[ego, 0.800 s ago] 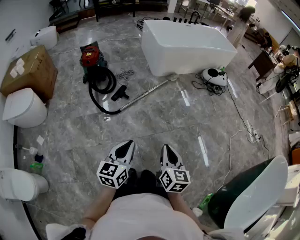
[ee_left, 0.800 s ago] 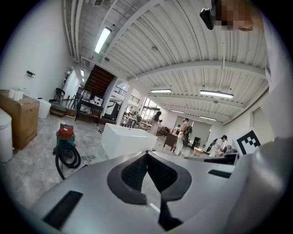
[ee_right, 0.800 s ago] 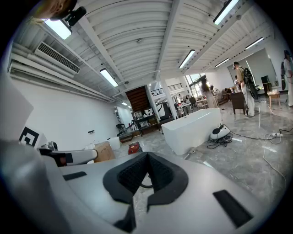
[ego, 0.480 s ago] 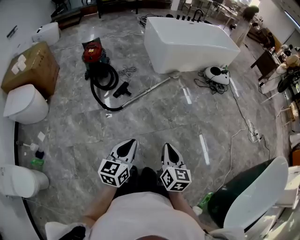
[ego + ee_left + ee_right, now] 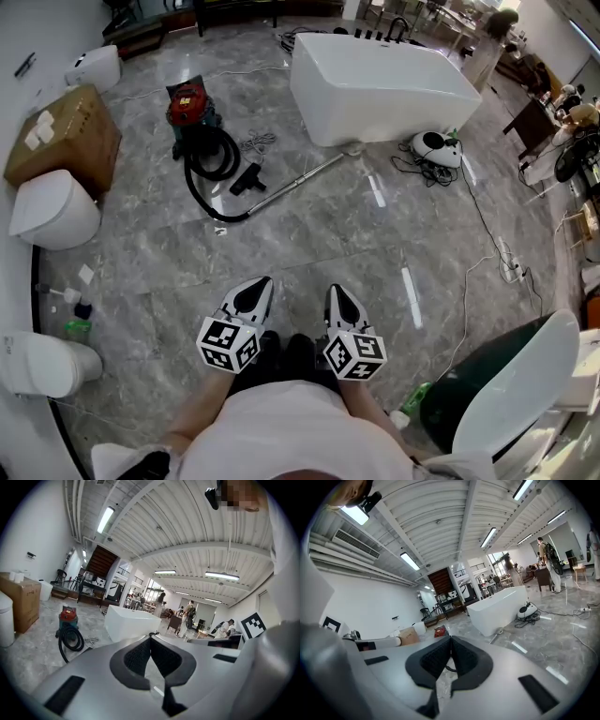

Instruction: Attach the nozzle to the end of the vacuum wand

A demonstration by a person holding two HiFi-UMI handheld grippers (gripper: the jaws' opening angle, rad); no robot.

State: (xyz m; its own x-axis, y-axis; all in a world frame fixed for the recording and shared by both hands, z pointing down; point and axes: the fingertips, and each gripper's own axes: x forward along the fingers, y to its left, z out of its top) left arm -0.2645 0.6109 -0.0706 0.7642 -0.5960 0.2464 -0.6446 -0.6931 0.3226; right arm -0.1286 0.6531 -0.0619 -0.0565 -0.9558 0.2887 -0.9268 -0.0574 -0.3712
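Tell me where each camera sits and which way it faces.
Head view: on the person's head, looking steeply down at the floor; shows the left gripper, right gripper and white shirt.
Left gripper view: rides the left gripper, looking across the room past its shut jaws at the vacuum and bathtub; the right gripper shows at right.
Right gripper view: rides the right gripper, looking past its shut jaws at the bathtub; the left gripper shows at left.
Shared: all three show bathtub and vacuum.
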